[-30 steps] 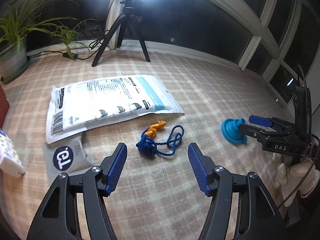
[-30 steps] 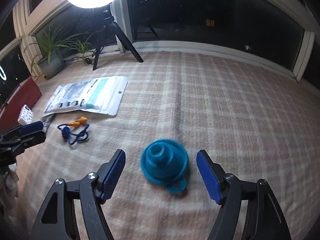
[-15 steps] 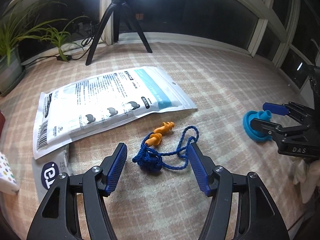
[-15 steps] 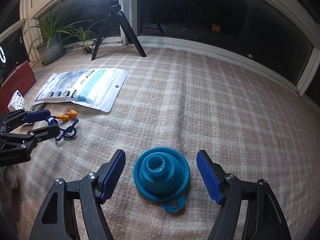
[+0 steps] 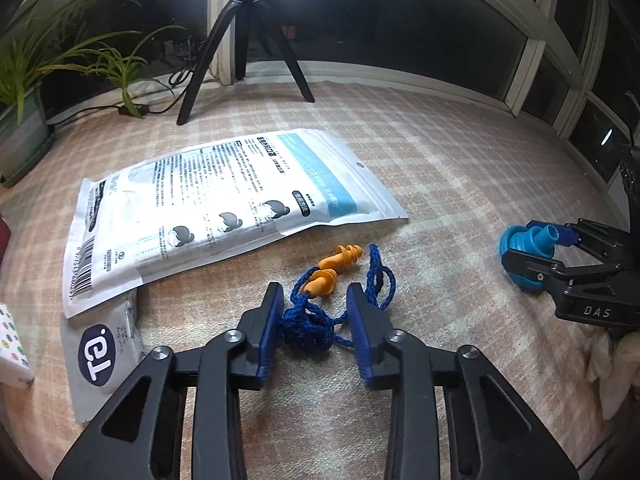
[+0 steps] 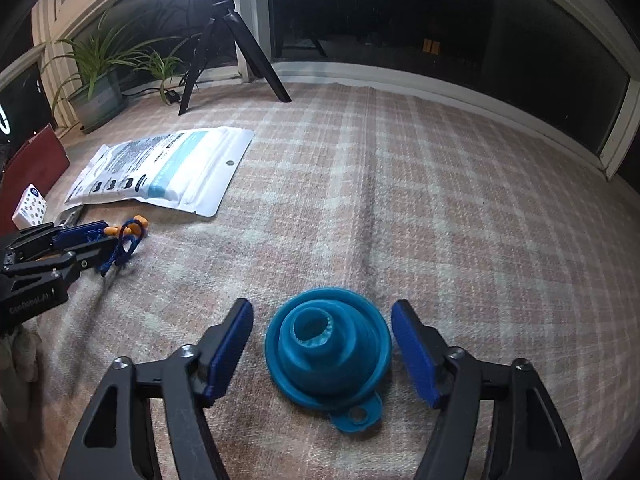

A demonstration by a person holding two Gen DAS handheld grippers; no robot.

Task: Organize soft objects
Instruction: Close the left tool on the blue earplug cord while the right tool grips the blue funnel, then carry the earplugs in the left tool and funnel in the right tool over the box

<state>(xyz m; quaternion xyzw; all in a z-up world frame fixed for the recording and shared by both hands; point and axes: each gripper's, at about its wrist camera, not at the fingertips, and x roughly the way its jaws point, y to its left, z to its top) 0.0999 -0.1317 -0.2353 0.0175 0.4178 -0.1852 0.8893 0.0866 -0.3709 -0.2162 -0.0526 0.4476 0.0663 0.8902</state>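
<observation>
Down on the checked blanket (image 6: 440,184), both grippers sit low over their own things. The left gripper (image 5: 316,320) has just been closing its jaws, and they now stand narrow with the bunched blue cord (image 5: 306,330) of the earplugs between them. The left pad touches the bunch; the right pad looks just beside it, with a strand crossing the small gap, so a firm pinch cannot be told. Two orange earplugs (image 5: 332,270) lie just past the fingertips, still on the blanket, and a loop of the cord runs out to the right of the right finger.

Beyond them lies a large white packet (image 5: 224,204) with printed text and a pale blue band, flat on the blanket. A smaller grey sachet (image 5: 102,350) with a dark round logo is tucked partly under its near corner, and a white box with coloured dots (image 5: 12,348) shows at the left edge.

The right gripper (image 6: 322,342) has also just been closing its jaws, but they stand fairly wide on either side of a blue folding funnel (image 6: 328,350), with clear gaps to both pads. The funnel rests wide rim down, spout up, its small tab toward the camera.

At the back are a black tripod (image 5: 244,40) and a potted plant (image 6: 98,80) by the dark windows.
</observation>
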